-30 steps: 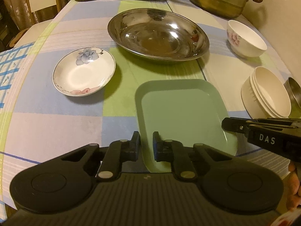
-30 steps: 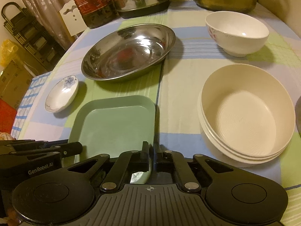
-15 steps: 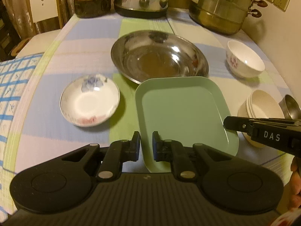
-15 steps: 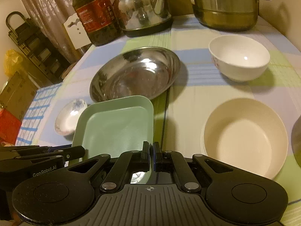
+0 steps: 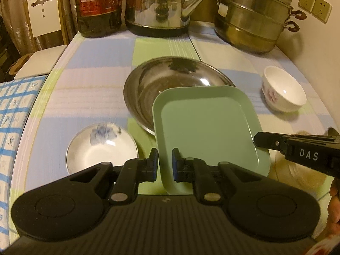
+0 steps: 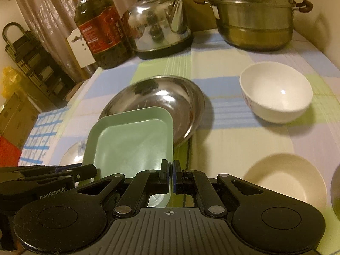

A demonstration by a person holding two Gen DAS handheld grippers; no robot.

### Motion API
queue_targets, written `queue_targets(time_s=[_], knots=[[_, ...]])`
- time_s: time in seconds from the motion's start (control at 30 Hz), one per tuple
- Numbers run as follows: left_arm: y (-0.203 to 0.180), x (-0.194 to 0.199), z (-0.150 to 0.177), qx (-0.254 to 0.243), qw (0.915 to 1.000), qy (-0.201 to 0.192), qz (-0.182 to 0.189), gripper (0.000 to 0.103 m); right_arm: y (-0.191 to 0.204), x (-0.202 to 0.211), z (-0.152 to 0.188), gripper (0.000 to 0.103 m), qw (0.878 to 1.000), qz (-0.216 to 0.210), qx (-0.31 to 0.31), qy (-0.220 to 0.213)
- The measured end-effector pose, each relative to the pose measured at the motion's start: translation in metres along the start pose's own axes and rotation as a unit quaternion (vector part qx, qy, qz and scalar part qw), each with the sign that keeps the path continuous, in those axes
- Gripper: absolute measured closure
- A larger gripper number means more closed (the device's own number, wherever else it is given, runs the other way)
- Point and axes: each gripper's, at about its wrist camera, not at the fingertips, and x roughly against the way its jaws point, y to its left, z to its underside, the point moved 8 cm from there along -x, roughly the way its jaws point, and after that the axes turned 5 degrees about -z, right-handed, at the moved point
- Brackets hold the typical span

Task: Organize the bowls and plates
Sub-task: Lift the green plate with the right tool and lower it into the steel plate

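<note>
Both claws are clamping the green square plate by its near rim: left gripper at one corner, right gripper at the other, holding it raised and overlapping the steel basin on the checked tablecloth.

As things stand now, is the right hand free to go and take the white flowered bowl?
Probably not yet. The right tongs are shut on the green plate, which the left tongs also grip. The way to the white flowered bowl over the tablecloth looks free otherwise.
</note>
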Motion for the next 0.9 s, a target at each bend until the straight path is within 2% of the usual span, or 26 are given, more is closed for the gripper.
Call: queue_targets(time_s=[0.37,0.9], knots=[[0.008,-0.035,-0.045,-0.007,0.9999,-0.013,0.004,0.091,-0.003,-0.033,-0.041,0.099,1.0,0.02,-0.007,-0.015],[0.008,-0.09,-0.059,-0.026,0.9994,0.023,0.009,0.091,-0.024,-0.085,-0.054,0.099,0.998,0.051,-0.041,0.014]])
